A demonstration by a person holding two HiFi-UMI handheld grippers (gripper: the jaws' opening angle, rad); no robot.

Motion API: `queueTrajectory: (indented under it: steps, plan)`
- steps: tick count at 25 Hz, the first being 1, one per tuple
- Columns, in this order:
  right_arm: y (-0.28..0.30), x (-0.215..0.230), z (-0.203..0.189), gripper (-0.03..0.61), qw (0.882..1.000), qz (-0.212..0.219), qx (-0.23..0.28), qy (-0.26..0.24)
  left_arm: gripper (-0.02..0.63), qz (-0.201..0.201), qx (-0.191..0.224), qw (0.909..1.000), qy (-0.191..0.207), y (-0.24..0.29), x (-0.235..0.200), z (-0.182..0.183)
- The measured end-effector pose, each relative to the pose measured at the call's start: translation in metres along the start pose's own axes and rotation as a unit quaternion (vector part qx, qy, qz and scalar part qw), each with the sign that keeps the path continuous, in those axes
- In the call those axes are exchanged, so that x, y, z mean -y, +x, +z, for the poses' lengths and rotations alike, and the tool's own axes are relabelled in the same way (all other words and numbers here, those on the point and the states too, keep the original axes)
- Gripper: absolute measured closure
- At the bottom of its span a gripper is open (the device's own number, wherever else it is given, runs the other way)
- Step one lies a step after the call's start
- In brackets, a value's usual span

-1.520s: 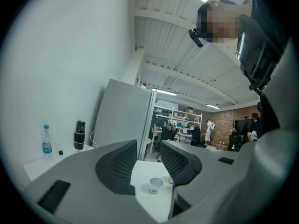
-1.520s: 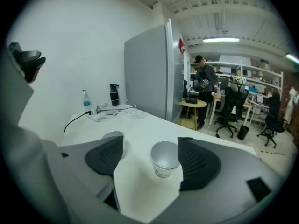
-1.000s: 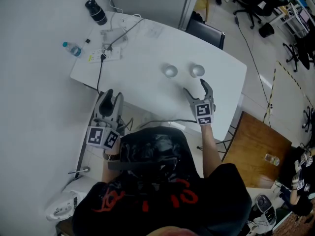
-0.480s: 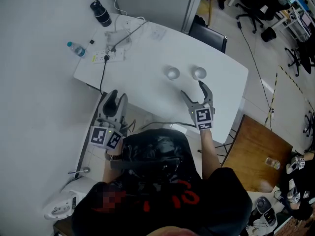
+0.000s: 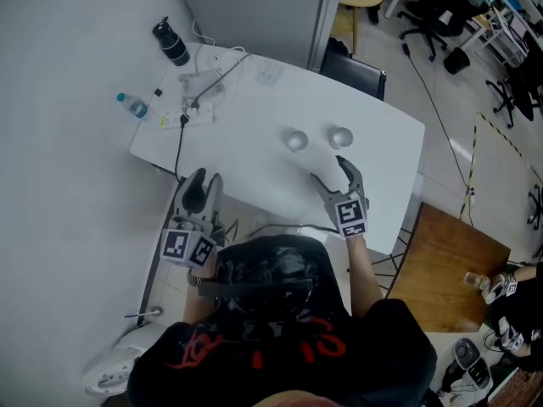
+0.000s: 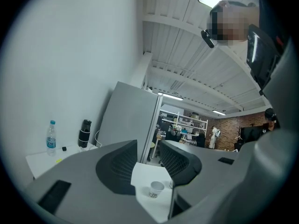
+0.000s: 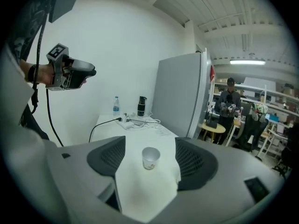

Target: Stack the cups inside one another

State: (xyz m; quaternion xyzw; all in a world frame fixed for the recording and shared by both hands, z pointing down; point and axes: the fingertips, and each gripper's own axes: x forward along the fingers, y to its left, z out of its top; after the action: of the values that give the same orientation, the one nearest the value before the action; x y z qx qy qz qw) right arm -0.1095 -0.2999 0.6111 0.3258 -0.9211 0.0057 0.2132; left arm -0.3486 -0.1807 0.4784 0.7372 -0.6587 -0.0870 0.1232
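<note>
Two small paper cups stand upright side by side on the white table [image 5: 254, 100], the left cup [image 5: 295, 141] and the right cup [image 5: 341, 136]. My right gripper [image 5: 329, 170] hovers over the table's near edge, just short of the right cup and apart from it. It is open, and its jaws have just been closing a little with nothing between them. In the right gripper view one cup [image 7: 150, 157] stands well ahead of the jaws. My left gripper [image 5: 204, 180] is open and empty, off the table's near left corner. In its view a cup [image 6: 156, 188] shows far ahead.
At the table's far left are a water bottle [image 5: 131, 104], a black flask [image 5: 172, 42] and a power strip with cables [image 5: 182, 115]. A dark chair [image 5: 352, 70] stands behind the table. A wooden board [image 5: 445, 270] lies on the floor to the right.
My right gripper has drawn back a little from the right cup toward the near edge, and its jaws stand slightly narrower. The left gripper has kept its place.
</note>
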Motion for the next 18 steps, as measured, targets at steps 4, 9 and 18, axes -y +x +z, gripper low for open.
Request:
queueTrajectory:
  steps: [4,9,18]
  plan:
    - [0.012,-0.009,-0.018,0.232,0.999,0.015,-0.012,0.030,0.460,-0.002,0.019,0.9997,-0.014,0.000,-0.005,0.008]
    - [0.026,-0.016,-0.028,0.232,0.999,0.019,-0.024,0.031,0.460,0.015,0.018,0.9997,-0.011,-0.004,-0.018,0.010]
    - [0.085,-0.003,-0.077,0.153,0.992,0.008,-0.078,0.101,0.462,0.051,0.024,0.9982,-0.020,-0.020,-0.045,0.014]
